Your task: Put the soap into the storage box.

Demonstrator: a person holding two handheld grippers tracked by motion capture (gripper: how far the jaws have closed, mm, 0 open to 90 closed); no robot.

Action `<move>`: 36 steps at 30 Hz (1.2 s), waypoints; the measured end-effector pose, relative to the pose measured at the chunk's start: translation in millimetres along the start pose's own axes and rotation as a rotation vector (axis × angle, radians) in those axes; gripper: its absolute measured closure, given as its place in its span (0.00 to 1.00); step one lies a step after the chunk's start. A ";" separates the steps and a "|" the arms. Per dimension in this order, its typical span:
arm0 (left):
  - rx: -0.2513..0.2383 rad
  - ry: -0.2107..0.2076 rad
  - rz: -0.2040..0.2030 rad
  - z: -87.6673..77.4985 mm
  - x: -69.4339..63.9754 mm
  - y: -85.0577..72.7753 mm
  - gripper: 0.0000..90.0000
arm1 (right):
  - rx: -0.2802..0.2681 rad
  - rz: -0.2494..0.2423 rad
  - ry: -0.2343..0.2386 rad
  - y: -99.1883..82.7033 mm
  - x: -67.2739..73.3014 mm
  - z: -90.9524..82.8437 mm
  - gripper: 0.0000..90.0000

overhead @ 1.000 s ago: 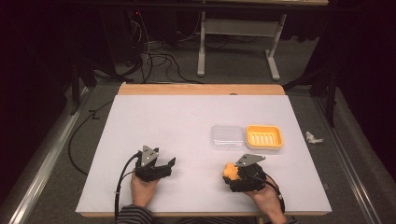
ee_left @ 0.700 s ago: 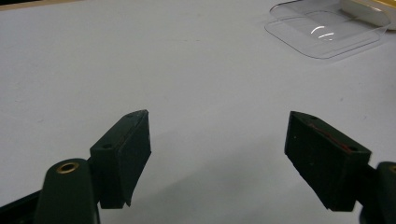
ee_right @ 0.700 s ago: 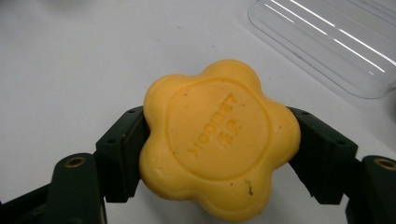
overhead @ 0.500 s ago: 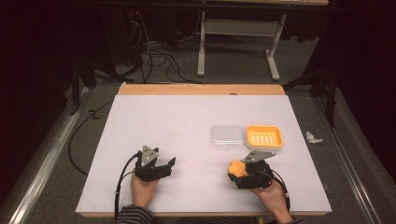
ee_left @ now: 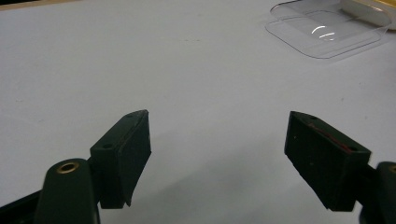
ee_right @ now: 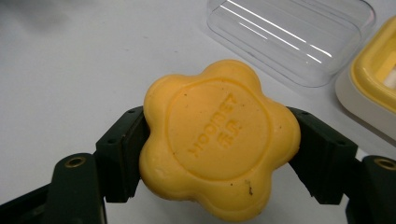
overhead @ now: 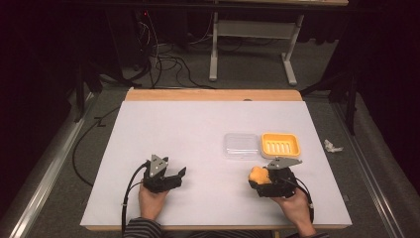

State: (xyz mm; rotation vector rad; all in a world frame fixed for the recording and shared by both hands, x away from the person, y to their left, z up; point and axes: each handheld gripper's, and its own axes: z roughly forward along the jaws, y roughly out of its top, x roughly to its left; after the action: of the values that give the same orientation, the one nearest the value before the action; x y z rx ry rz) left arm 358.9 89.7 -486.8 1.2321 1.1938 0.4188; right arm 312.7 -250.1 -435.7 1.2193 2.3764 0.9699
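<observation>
An orange flower-shaped soap [ee_right: 219,140] with embossed lettering sits between both black jaws of my right gripper [overhead: 257,178], which is shut on it; in the high view the soap [overhead: 258,174] shows at the gripper's front, just short of the dishes. A yellow soap dish [overhead: 280,144] lies ahead of it to the right, its edge also in the right gripper view as the dish [ee_right: 373,74]. A clear plastic lid [overhead: 240,145] lies beside the dish on its left. My left gripper [overhead: 179,174] rests low over the table at the near left, jaws wide apart, nothing between them.
The white table top [overhead: 198,129] has a wooden strip along its far edge [overhead: 213,95]. Cables and a desk frame [overhead: 247,49] stand on the floor beyond. A crumpled white scrap [overhead: 332,147] lies off the table's right side.
My right gripper has carried the soap to the right and slightly forward, nearer the dish and lid. The left gripper has stayed where it was.
</observation>
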 end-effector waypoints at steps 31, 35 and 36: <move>0.001 0.002 0.001 0.3 0.2 0.0 0.26 | -0.046 0.061 -0.064 2.9 -31.0 -21.1 0.30; 0.001 0.003 0.002 0.2 0.3 0.0 0.26 | -0.043 0.063 -0.075 4.1 -35.5 -24.0 0.30; 0.001 0.003 0.001 0.4 0.3 0.0 0.26 | -0.048 0.068 -0.078 4.4 -36.2 -24.8 0.30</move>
State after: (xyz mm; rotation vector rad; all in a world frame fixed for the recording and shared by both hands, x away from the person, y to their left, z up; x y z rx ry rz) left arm 359.3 89.8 -487.0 1.2337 1.1962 0.4214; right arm 323.6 -288.0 -416.0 1.3033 2.2522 0.9755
